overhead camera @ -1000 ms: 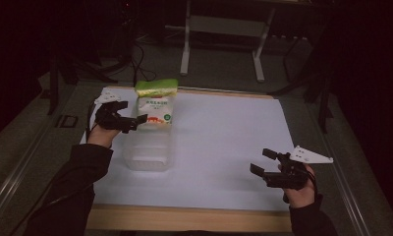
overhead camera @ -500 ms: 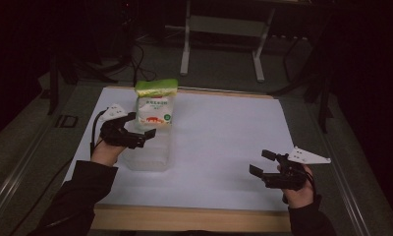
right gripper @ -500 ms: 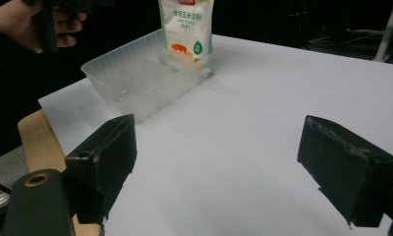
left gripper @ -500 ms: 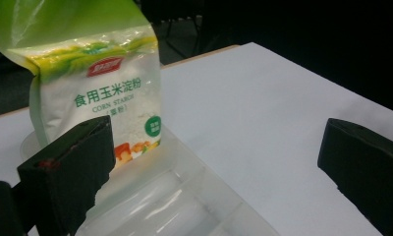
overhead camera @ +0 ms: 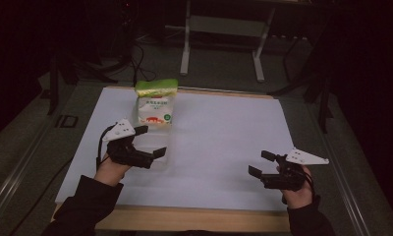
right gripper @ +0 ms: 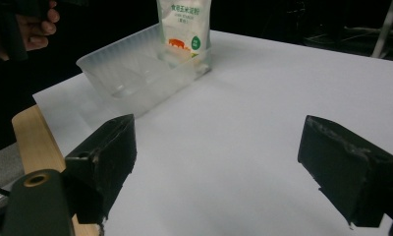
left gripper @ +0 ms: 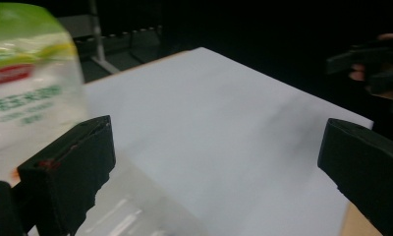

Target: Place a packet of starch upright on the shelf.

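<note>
A white bag with a green top [overhead camera: 155, 101] stands upright at the far end of a clear plastic tub [overhead camera: 153, 156] on the white sheet. My left gripper [overhead camera: 151, 140] hovers open over the tub's near end, holding nothing. In the left gripper view the bag [left gripper: 27, 93] is blurred at left, the tub [left gripper: 130, 206] lies below the jaws, and the gripper [left gripper: 214, 167] gapes wide. My right gripper [overhead camera: 260, 162] rests open near the front right, far from the tub. The right gripper view looks past its open gripper [right gripper: 226, 162] to the tub [right gripper: 140, 73] and bag [right gripper: 183, 29].
The white sheet [overhead camera: 224, 132] covers the table, with a wooden front edge [overhead camera: 194, 219]. Metal stand legs [overhead camera: 187, 49] and cables are on the dark floor behind. The person's other hand [right gripper: 32, 24] appears at the upper left of the right gripper view.
My left gripper has drawn back from beside the bag toward the person, to the tub's near end, still open. The right gripper has stayed put.
</note>
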A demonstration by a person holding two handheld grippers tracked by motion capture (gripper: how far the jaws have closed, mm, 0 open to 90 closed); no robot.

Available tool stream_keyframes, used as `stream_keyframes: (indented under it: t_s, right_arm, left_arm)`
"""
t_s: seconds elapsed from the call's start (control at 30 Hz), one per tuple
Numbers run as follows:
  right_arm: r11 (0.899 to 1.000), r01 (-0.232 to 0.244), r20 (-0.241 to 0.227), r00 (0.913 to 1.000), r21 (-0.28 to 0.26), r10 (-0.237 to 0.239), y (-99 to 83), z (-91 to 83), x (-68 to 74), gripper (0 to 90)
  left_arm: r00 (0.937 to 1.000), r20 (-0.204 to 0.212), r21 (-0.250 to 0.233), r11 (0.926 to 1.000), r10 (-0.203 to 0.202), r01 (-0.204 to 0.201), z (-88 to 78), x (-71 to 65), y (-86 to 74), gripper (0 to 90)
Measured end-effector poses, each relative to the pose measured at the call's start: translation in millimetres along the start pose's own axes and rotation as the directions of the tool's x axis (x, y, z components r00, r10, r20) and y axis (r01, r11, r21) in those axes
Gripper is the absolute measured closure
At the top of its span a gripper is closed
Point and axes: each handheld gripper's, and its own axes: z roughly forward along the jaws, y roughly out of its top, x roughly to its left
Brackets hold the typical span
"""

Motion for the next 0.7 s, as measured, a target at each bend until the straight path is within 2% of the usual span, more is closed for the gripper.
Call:
stream_keyframes:
  t_s: [0.23, 0.3, 0.37, 0.5, 0.6, 0.7]
  right_arm:
    - [1.0, 0.002, -0.007, 1.0, 0.01, -0.001, -2.4, 2.1, 1.8, 14.4]
    - [1.0, 0.002, -0.006, 1.0, 0.011, -0.001, -2.6, 2.0, 2.0, 14.4]
    - [1.0, 0.003, -0.005, 1.0, 0.011, -0.003, -3.0, 1.7, 2.3, 14.4]
    - [1.0, 0.005, -0.004, 1.0, 0.011, -0.005, -4.2, 1.9, 1.7, 14.4]
    - [1.0, 0.002, -0.005, 1.0, 0.014, -0.002, -5.5, 3.0, 1.5, 14.4]
    - [1.0, 0.006, -0.008, 0.9999, 0.021, -0.006, -6.6, 4.7, 2.1, 14.4]
  left_arm:
    - [0.9981, 0.061, -0.013, 0.9998, 0.012, -0.011, 7.8, -25.9, -5.5, 1.2]
    - [0.9975, 0.07, -0.012, 0.9998, 0.015, -0.015, 8.8, -28.4, -6.1, 1.2]
    - [0.9941, 0.104, -0.013, 0.9995, 0.029, -0.027, 13.7, -40.2, -8.8, 1.2]
    - [0.988, 0.147, -0.015, 0.9988, 0.049, -0.047, 20.0, -52.4, -11.6, 1.2]
    - [0.9798, 0.197, 0.016, 0.9991, 0.035, -0.039, 32.1, -59.0, -15.4, 1.2]
    - [0.9771, 0.207, 0.027, 0.9982, 0.047, -0.054, 41.2, -64.1, -18.1, 1.2]
